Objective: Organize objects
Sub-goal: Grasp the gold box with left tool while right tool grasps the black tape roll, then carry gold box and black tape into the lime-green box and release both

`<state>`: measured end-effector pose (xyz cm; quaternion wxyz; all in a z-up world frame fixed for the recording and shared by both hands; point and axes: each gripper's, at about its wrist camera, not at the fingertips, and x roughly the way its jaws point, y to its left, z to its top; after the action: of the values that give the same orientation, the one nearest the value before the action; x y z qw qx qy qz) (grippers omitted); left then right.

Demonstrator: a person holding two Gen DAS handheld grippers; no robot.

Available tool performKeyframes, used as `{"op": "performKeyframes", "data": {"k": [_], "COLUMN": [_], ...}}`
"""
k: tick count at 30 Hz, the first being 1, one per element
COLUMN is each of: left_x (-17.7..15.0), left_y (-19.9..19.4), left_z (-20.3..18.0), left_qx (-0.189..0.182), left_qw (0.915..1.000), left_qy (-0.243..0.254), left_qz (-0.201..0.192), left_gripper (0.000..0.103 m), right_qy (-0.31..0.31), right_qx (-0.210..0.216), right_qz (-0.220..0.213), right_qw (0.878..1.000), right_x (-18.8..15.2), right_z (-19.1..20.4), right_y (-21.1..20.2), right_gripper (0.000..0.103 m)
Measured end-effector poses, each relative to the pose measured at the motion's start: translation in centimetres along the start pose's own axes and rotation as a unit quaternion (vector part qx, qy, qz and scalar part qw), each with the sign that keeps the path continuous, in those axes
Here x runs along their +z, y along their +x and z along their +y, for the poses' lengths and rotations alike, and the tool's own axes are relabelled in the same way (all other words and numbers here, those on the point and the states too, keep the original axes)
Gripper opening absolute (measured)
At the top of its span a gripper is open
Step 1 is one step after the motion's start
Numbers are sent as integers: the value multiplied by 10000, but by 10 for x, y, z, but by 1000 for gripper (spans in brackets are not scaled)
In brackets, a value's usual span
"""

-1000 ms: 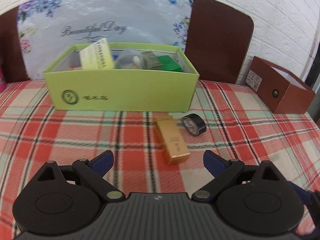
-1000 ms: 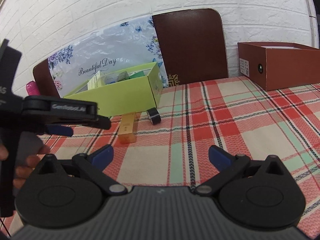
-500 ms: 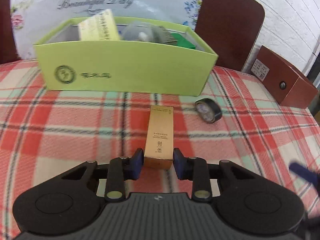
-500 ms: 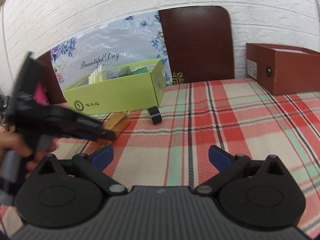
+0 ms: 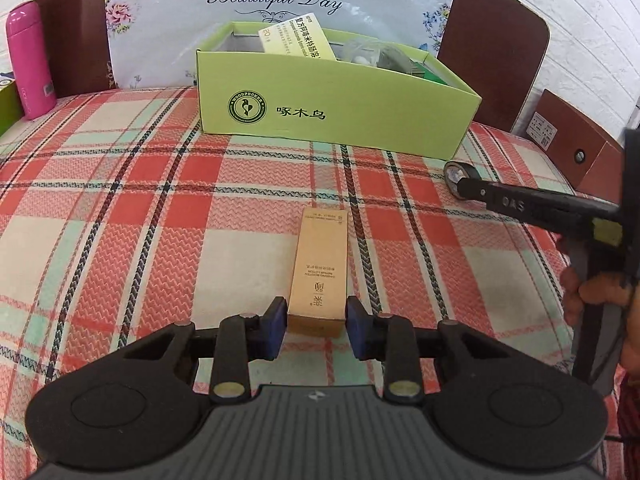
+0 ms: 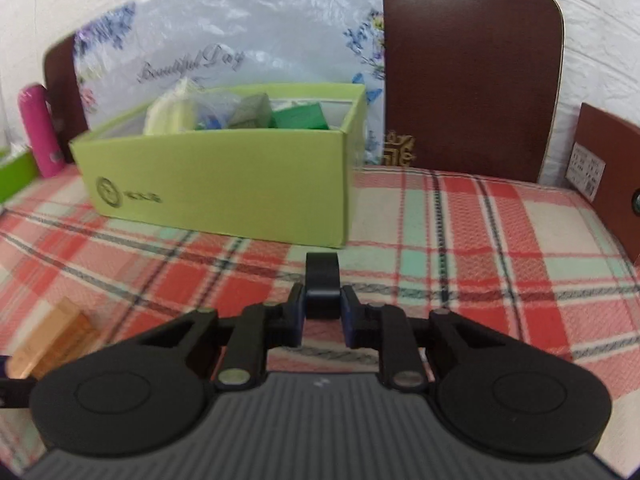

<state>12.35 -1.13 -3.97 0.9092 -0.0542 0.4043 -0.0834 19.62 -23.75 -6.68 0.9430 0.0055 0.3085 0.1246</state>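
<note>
A second ago both our grippers hung wide apart above the plaid tablecloth [image 5: 132,216], nothing between their fingers. Since then our left gripper [image 5: 316,326] has come forward and pinched the near end of the gold carton [image 5: 320,268], which has swung from a slant to lying straight along the gripper's line. Our right gripper [image 6: 323,312] has travelled to the green box's [image 6: 224,192] right front corner, and its jaws are closing on the black tape roll [image 6: 322,280], pads against its sides.
</note>
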Motion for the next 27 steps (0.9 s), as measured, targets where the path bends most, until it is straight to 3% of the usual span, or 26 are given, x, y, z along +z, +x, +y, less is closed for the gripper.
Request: {"op": "performKeyframes", "data": {"k": [8, 11, 15, 19, 24, 25, 27], "left_x": [-9, -3, 6, 5, 6, 7, 8], "left_y": [-8, -3, 5, 8, 10, 10, 10], "left_z": [5, 5, 4, 1, 4, 6, 6], "left_qx": [-13, 96, -4, -65, -61, -84, -112], "left_qw": [10000, 9999, 10000, 9999, 9999, 9999, 9998], "left_qy": [0, -48, -50, 53, 38, 32, 82], "left_qz": [19, 43, 64, 105, 93, 102, 114], "left_gripper": [34, 51, 52, 52, 51, 46, 33], "right_qy": [177, 329, 111, -80, 7, 24, 47], "right_qx": [453, 466, 349, 273, 197, 192, 192], "right_qz": [390, 351, 380, 333, 414, 435, 477], "right_qw": [9981, 9978, 9986, 9990, 9989, 9989, 9987], "right_x": [-53, -59, -54, -50, -49, -48, -48], "right_z": [31, 34, 39, 45, 45, 45, 45], "right_y": [-63, -72, -69, -64, -55, -54, -53], "right_gripper": [19, 21, 21, 30, 31, 30, 19]}}
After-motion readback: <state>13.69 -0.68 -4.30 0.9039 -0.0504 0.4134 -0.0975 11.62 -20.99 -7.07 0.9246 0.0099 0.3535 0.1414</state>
